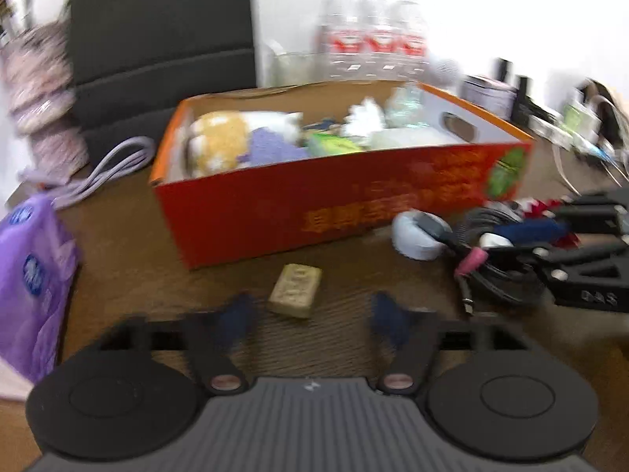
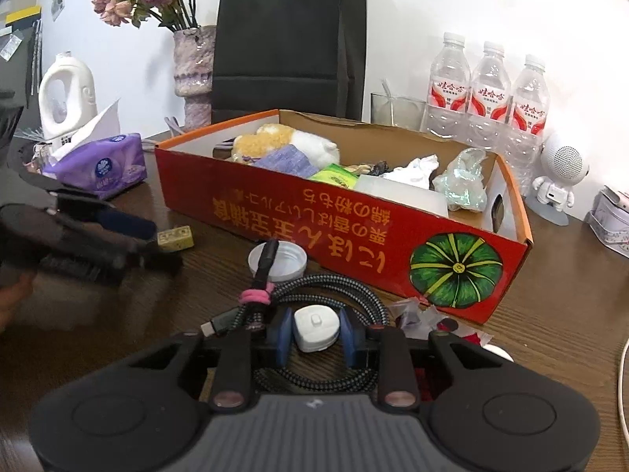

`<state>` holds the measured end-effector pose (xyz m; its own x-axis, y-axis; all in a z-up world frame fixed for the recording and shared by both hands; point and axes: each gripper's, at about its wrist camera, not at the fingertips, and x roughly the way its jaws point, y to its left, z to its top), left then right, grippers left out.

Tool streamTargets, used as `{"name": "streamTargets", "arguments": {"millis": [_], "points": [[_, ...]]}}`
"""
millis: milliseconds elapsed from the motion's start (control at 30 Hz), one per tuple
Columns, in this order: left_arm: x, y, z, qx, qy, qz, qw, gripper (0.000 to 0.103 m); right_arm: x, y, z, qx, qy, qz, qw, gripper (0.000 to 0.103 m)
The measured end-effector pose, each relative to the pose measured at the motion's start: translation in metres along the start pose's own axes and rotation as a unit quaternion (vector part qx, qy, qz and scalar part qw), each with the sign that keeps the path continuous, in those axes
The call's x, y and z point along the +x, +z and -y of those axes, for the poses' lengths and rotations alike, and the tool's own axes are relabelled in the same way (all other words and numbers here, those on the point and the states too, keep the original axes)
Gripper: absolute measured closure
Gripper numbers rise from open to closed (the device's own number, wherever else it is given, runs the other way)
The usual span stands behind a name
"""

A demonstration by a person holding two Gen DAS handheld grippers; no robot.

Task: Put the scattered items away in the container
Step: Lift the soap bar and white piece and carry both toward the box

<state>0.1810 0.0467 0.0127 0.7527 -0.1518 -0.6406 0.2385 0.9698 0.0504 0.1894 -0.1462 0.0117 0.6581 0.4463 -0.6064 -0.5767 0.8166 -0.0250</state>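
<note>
left gripper [image 1: 310, 316] wide open, empty | small tan block [image 1: 295, 290] just ahead between tips, long axis crosswise | right gripper [image 2: 315, 334] closing round white plug [image 2: 315, 327]

Left wrist view is smeared with motion blur all over: the box [image 1: 338, 196] lettering is unreadable and the bottles [image 1: 373, 39] melt into a blown-out white wall [image 1: 491, 8]. Right wrist view is crisp, evenly lit by bright soft light, with only faint shadows on the table [image 2: 550, 295]. Both have fisheye bending and dark corners, and the left gripper [image 2: 157, 242] looks blurry at the left edge.
</note>
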Motion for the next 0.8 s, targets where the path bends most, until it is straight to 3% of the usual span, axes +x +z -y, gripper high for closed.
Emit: {"name": "streamTargets", "arguments": {"millis": [67, 133, 233, 267, 500, 700, 800], "points": [[0.006, 0.002, 0.002, 0.014, -0.004, -0.005, 0.9999, 0.024, 0.001, -0.001, 0.0, 0.001, 0.002, -0.003, 1.0, 0.077], [0.012, 0.004, -0.004, -0.01, -0.017, -0.007, 0.9998, 0.028, 0.001, -0.001, 0.002, 0.006, 0.006, -0.004, 1.0, 0.077], [0.01, 0.005, -0.008, -0.024, -0.004, 0.002, 0.9997, 0.071, 0.001, -0.002, 0.005, 0.014, 0.007, -0.005, 1.0, 0.077], [0.01, 0.005, -0.011, -0.031, -0.006, 0.003, 0.9995, 0.082, 0.0, -0.002, 0.005, 0.015, 0.006, -0.005, 1.0, 0.077], [-0.007, 0.001, -0.004, -0.059, 0.008, 0.019, 0.998, 0.082, -0.003, 0.005, -0.005, 0.006, -0.007, -0.012, 1.0, 0.079], [-0.088, 0.004, 0.034, -0.067, 0.066, 0.118, 0.9885, 0.082, -0.058, 0.027, -0.025, 0.024, -0.025, 0.049, 0.998, 0.079], [-0.127, -0.009, 0.055, -0.088, 0.068, 0.165, 0.9799, 0.082, -0.085, 0.023, -0.037, 0.057, -0.039, 0.073, 0.995, 0.079]]}}
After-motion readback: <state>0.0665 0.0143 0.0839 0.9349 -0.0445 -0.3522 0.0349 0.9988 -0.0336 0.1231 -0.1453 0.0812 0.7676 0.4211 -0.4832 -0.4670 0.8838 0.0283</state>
